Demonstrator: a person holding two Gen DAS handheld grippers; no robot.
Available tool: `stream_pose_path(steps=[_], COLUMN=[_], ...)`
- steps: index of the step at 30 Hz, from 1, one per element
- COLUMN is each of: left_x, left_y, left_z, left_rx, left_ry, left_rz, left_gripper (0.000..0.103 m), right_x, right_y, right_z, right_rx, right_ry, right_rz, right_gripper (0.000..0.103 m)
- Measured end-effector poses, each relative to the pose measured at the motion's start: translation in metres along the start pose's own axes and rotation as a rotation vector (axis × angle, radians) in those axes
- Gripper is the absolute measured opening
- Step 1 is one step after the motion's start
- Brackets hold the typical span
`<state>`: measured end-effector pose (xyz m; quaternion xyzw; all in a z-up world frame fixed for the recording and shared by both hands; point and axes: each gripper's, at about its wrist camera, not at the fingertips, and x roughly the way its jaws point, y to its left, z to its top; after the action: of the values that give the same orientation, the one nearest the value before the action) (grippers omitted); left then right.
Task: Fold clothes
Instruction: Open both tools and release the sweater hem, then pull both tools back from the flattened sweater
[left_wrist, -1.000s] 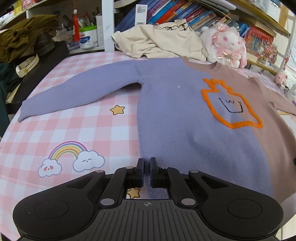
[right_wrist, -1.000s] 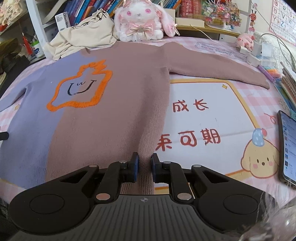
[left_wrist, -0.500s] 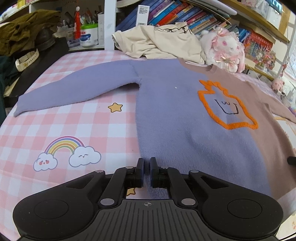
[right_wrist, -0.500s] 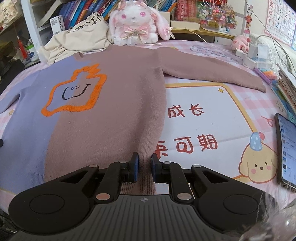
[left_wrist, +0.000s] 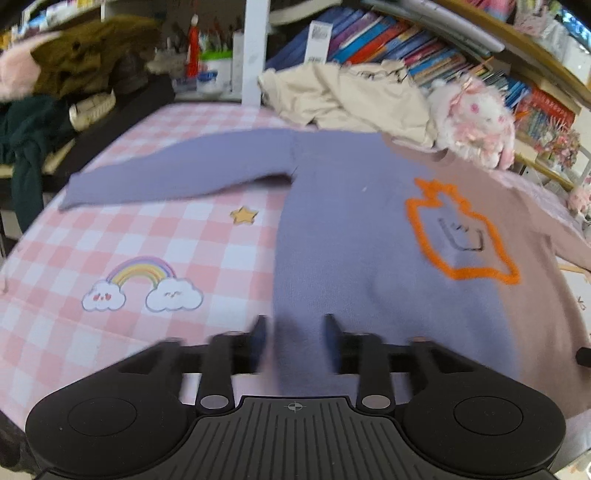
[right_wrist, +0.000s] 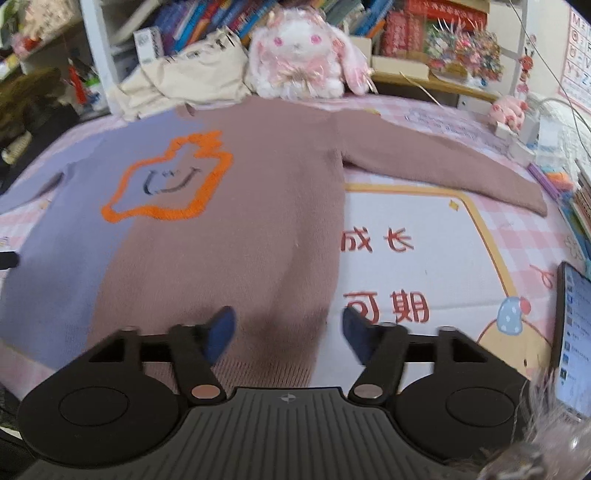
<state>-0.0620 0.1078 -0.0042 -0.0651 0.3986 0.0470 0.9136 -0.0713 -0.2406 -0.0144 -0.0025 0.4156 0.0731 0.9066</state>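
Note:
A sweater, half purple (left_wrist: 351, 236) and half brown (right_wrist: 258, 206), lies flat and face up on the table, with an orange outlined figure on its chest and both sleeves spread out. My left gripper (left_wrist: 295, 339) is open at the purple side of the bottom hem. My right gripper (right_wrist: 288, 328) is open wide at the brown side of the hem. Neither holds the cloth. The hem itself is partly hidden behind the gripper bodies.
A pink checked tablecloth (left_wrist: 147, 236) covers the table. A cream garment (left_wrist: 343, 96) and a plush rabbit (right_wrist: 299, 59) lie behind the collar, before bookshelves. A phone (right_wrist: 572, 332) lies at the right edge. Dark clothes (left_wrist: 33, 122) are piled at the left.
Both grippers were shut on the sweater's bottom hem and have now opened, letting it go. The sweater lies a little further up the table than before.

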Motion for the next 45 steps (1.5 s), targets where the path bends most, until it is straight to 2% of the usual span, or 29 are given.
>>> stream_pose_path(steps=[1, 3, 4, 6, 8, 11, 16, 24, 34, 39, 45], left_x=[-0.005, -0.014, -0.017, -0.022, -0.024, -0.03, -0.043, -0.048, -0.04, -0.031, -0.021], left_y=[-0.007, -0.019, -0.025, -0.037, -0.046, -0.059, -0.069, -0.081, -0.07, -0.05, -0.013], left_z=[0.0, 0.001, 0.002, 0.003, 0.001, -0.004, -0.025, -0.037, -0.034, -0.024, -0.006], left_rx=[0.01, 0.036, 0.057, 0.111, 0.137, 0.153, 0.098, 0.147, 0.232, 0.325, 0.375], left_ry=[-0.018, -0.051, -0.061, -0.066, -0.063, -0.058, -0.064, -0.05, -0.05, -0.05, -0.051], left_rz=[0.005, 0.002, -0.007, -0.019, 0.002, 0.038, 0.041, 0.077, 0.005, -0.053, -0.118], left_gripper=[0.071, 0.083, 0.087, 0.089, 0.09, 0.09, 0.092, 0.092, 0.092, 0.092, 0.092], right_x=[-0.001, -0.004, -0.005, -0.008, -0.011, -0.014, -0.02, -0.024, -0.024, -0.022, -0.02], right_y=[-0.001, -0.003, -0.004, -0.004, -0.003, -0.003, -0.001, 0.011, 0.038, 0.061, 0.105], right_z=[0.001, 0.002, 0.002, 0.005, 0.005, 0.001, -0.015, -0.021, -0.024, -0.024, -0.022], right_rx=[-0.008, -0.025, -0.033, -0.042, -0.044, -0.036, -0.034, -0.075, -0.046, -0.002, 0.04], right_ry=[-0.004, -0.011, -0.015, -0.036, -0.054, -0.065, -0.062, -0.069, -0.064, -0.044, -0.046], right_rz=[0.006, 0.018, 0.024, 0.022, 0.009, -0.008, -0.013, -0.013, -0.069, -0.118, -0.171], right_gripper=[0.082, 0.087, 0.092, 0.096, 0.101, 0.102, 0.102, 0.103, 0.103, 0.103, 0.103])
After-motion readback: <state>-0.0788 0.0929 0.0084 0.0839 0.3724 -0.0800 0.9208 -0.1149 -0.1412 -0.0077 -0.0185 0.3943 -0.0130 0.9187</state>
